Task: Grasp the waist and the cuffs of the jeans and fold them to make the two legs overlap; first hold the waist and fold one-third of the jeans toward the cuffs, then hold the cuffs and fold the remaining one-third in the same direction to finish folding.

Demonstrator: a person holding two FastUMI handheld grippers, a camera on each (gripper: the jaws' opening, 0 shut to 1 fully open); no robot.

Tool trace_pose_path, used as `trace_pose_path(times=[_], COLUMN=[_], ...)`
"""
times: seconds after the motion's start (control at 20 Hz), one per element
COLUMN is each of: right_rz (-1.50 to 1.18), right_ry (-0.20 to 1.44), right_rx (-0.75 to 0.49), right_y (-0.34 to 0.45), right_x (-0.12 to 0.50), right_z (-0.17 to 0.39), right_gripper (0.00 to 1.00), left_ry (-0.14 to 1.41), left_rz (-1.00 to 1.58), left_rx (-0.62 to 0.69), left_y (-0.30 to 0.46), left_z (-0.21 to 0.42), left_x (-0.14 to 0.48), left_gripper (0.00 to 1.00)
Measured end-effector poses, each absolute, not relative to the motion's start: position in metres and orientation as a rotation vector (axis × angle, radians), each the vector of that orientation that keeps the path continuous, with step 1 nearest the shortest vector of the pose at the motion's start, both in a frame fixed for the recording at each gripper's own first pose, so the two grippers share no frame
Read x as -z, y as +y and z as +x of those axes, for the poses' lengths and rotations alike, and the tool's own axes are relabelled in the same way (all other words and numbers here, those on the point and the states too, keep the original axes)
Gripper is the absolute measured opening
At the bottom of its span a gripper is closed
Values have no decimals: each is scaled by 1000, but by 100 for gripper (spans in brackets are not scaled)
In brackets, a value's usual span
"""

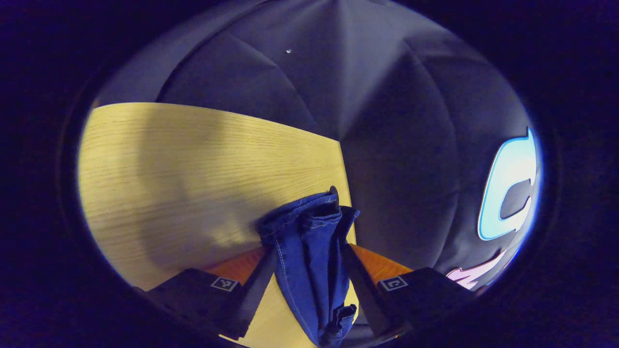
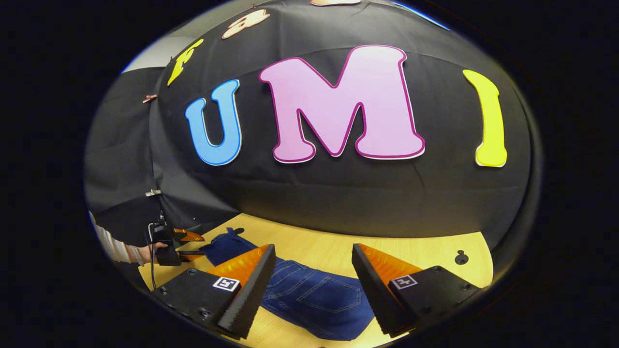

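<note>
1. The left gripper [image 1: 309,270] pinches a bunched cuff end of the jeans [image 1: 309,251] between both fingers, lifted over the wooden table [image 1: 193,174].
2. The right gripper [image 2: 313,285] hangs spread wide over the waist part of the jeans [image 2: 319,299], which lie flat on the table [image 2: 435,251].
3. The right gripper view shows the left gripper [image 2: 186,246] far off, with a hand [image 2: 154,249] and sleeve [image 2: 109,244] behind it.
4. The jeans' lower edge is cut off.

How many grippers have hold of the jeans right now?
1: the left gripper is clamped on bunched denim of the jeans. The right gripper hangs open above them.
</note>
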State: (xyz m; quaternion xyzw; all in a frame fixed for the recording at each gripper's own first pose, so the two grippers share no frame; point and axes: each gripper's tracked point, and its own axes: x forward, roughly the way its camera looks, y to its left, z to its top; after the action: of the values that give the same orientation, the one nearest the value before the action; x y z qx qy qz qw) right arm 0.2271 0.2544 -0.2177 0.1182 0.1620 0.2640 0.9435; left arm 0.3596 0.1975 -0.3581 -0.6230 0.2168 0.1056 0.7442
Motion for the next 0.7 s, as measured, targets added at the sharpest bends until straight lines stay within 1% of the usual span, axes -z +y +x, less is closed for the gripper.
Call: trace_pose_path(times=[0.1, 0.25, 0.3, 0.35, 0.4, 0.5, 0.6, 0.65, 0.7], right_rz=[218, 184, 171, 158, 141, 108, 102, 94, 85], right_ry=[329, 339, 341, 340, 338, 334, 336, 329, 325], right_rx=[-538, -539, -545, -552, -560, -562, -564, -562, -564], right_y=[255, 258, 259, 260, 259, 255, 251, 249, 247], right_x=[218, 222, 223, 223, 223, 224, 222, 219, 218], right_z=[224, 221, 218, 215, 211, 205, 200, 200, 198], right_gripper=[97, 97, 97, 97, 97, 97, 97, 97, 96], left_ry=[477, 538, 549, 560, 553, 496, 437, 436, 469], left_rz=[-1298, -1105, -1054, -1019, -1013, -1106, -1183, -1180, -1136], left_rx=[-242, -241, -232, -226, -219, -223, -230, -233, -263], left_y=[200, 190, 183, 179, 174, 171, 177, 182, 189], left_z=[357, 363, 368, 373, 382, 399, 401, 393, 386], left_x=[356, 357, 354, 353, 353, 351, 355, 358, 368], left_gripper=[91, 91, 94, 94, 95, 95, 94, 92, 83])
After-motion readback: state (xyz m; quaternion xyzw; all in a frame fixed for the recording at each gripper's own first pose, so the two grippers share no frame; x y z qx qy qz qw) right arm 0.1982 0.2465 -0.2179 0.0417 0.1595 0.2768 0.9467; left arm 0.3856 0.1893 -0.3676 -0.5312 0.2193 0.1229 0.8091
